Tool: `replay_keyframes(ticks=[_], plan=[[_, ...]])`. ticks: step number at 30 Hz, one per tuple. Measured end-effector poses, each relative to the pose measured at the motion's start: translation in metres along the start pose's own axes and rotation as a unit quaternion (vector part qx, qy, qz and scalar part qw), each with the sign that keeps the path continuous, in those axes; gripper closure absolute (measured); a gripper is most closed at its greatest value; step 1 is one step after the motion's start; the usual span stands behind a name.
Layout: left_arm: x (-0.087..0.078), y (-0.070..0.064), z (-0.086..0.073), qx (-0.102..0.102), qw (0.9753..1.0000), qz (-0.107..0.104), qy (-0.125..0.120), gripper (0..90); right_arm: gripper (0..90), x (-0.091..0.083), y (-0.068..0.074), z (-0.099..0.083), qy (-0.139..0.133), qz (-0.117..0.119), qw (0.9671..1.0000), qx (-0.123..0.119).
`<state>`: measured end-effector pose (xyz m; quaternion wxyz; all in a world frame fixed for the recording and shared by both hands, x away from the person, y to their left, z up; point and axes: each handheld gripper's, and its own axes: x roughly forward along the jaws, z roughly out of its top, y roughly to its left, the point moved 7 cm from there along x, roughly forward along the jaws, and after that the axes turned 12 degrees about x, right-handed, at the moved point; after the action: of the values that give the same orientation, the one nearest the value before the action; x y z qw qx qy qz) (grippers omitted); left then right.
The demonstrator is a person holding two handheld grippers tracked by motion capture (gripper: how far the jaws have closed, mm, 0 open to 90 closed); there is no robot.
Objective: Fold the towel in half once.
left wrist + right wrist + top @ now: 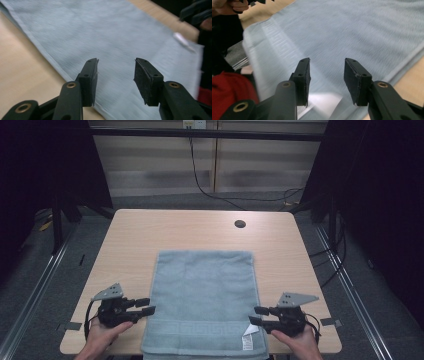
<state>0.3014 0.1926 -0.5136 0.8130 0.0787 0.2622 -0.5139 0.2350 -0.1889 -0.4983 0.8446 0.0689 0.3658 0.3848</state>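
Spread flat on wooden table (150, 230), grey-blue towel (205, 290) reaching past near edge, likely laid out for folding. Flanking its near corners: left gripper (145, 310), jaws wide, holding nothing; right gripper (256, 316), likewise agape and empty. Near hem cut off below; white label (248, 337) print unreadable.

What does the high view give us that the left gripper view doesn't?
High view alone: the whole table with its round cable hole, the full towel outline, the left gripper from outside with its grey plate, and the floor around.
Left gripper view alone: the left gripper's pads close up, jaws apart over the towel's edge.
Both: the grey-blue towel, its white label, the wooden tabletop, and the right gripper.
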Motion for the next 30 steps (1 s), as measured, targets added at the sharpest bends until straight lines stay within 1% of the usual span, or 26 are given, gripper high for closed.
replay_keyframes(ticks=[1, 3, 4, 5, 6, 7, 8, 9, 10, 12, 13, 14, 16, 18, 19, 20, 21, 22, 23, 24, 25, 26, 28, 30], plan=[[0.005, 0.005, 0.004, -0.001, 1.0000, -0.001, 0.003, 53.6, 54.8, 0.005, -0.005, 0.006, 0.002, -0.001, 1.0000, 0.002], [0.015, 0.017, 0.013, -0.006, 0.9999, 0.008, 0.003, 53.3, 53.6, 0.015, -0.016, 0.017, 0.003, -0.004, 1.0000, 0.008], [0.020, 0.023, 0.017, -0.003, 0.9999, 0.010, 0.007, 54.4, 53.4, 0.020, -0.022, 0.022, 0.003, -0.009, 0.9999, 0.013], [0.026, 0.028, 0.021, -0.003, 0.9999, 0.016, 0.005, 55.8, 53.2, 0.025, -0.028, 0.027, 0.004, -0.012, 0.9998, 0.016], [0.031, 0.034, 0.024, -0.007, 0.9998, 0.016, 0.007, 56.6, 53.3, 0.030, -0.033, 0.031, 0.006, -0.013, 0.9998, 0.017], [0.037, 0.038, 0.025, -0.001, 0.9998, 0.013, 0.015, 59.8, 53.3, 0.034, -0.037, 0.035, 0.008, -0.015, 0.9997, 0.018], [0.043, 0.044, 0.026, 0.008, 0.9996, 0.022, 0.017, 64.2, 53.3, 0.039, -0.042, 0.040, 0.007, -0.020, 0.9996, 0.019], [0.049, 0.050, 0.026, -0.002, 0.9994, 0.025, 0.023, 65.3, 53.6, 0.044, -0.046, 0.044, 0.010, -0.024, 0.9995, 0.020], [0.054, 0.055, 0.025, -0.012, 0.9993, 0.028, 0.021, 65.4, 54.3, 0.050, -0.050, 0.048, 0.011, -0.029, 0.9994, 0.017], [0.061, 0.063, 0.023, -0.007, 0.9986, 0.040, 0.033, 67.8, 55.4, 0.061, -0.056, 0.056, 0.016, -0.031, 0.9992, 0.018], [0.063, 0.065, 0.021, -0.006, 0.9984, 0.043, 0.036, 67.8, 55.6, 0.067, -0.059, 0.060, 0.022, -0.034, 0.9991, 0.014], [0.065, 0.068, 0.019, -0.011, 0.9982, 0.045, 0.039, 67.6, 55.6, 0.073, -0.061, 0.062, 0.029, -0.042, 0.9986, 0.010], [0.067, 0.074, 0.014, -0.007, 0.9971, 0.053, 0.054, 67.9, 55.8, 0.085, -0.067, 0.066, 0.033, -0.046, 0.9983, 0.016], [0.065, 0.076, 0.010, -0.006, 0.9969, 0.053, 0.058, 68.7, 56.4, 0.095, -0.072, 0.065, 0.037, -0.064, 0.9971, 0.020], [0.064, 0.075, 0.009, -0.006, 0.9968, 0.054, 0.058, 68.7, 56.3, 0.099, -0.074, 0.063, 0.039, -0.066, 0.9969, 0.020], [0.064, 0.073, 0.009, 0.001, 0.9965, 0.056, 0.062, 68.7, 56.1, 0.101, -0.074, 0.059, 0.050, -0.068, 0.9962, 0.018], [0.065, 0.072, 0.009, 0.002, 0.9964, 0.057, 0.064, 68.4, 55.9, 0.102, -0.075, 0.055, 0.061, -0.079, 0.9950, 0.008], [0.066, 0.069, 0.009, 0.007, 0.9961, 0.056, 0.068, 68.3, 55.7, 0.102, -0.075, 0.053, 0.058, -0.076, 0.9954, 0.007], [0.067, 0.067, 0.009, 0.015, 0.9957, 0.058, 0.071, 68.4, 55.7, 0.101, -0.075, 0.050, 0.053, -0.075, 0.9957, 0.013], [0.067, 0.065, 0.008, 0.021, 0.9954, 0.060, 0.072, 68.4, 55.6, 0.099, -0.075, 0.048, 0.050, -0.074, 0.9959, 0.011], [0.067, 0.062, 0.007, 0.021, 0.9956, 0.056, 0.071, 68.4, 55.6, 0.097, -0.073, 0.046, 0.053, -0.073, 0.9958, 0.015], [0.066, 0.059, 0.006, 0.023, 0.9960, 0.053, 0.068, 68.4, 55.6, 0.095, -0.072, 0.044, 0.056, -0.073, 0.9957, 0.012], [0.063, 0.052, 0.003, 0.028, 0.9961, 0.045, 0.070, 68.9, 55.8, 0.090, -0.069, 0.038, 0.057, -0.069, 0.9960, 0.007], [0.060, 0.044, 0.000, 0.032, 0.9960, 0.039, 0.073, 69.0, 55.9, 0.085, -0.066, 0.032, 0.057, -0.062, 0.9964, 0.007]])
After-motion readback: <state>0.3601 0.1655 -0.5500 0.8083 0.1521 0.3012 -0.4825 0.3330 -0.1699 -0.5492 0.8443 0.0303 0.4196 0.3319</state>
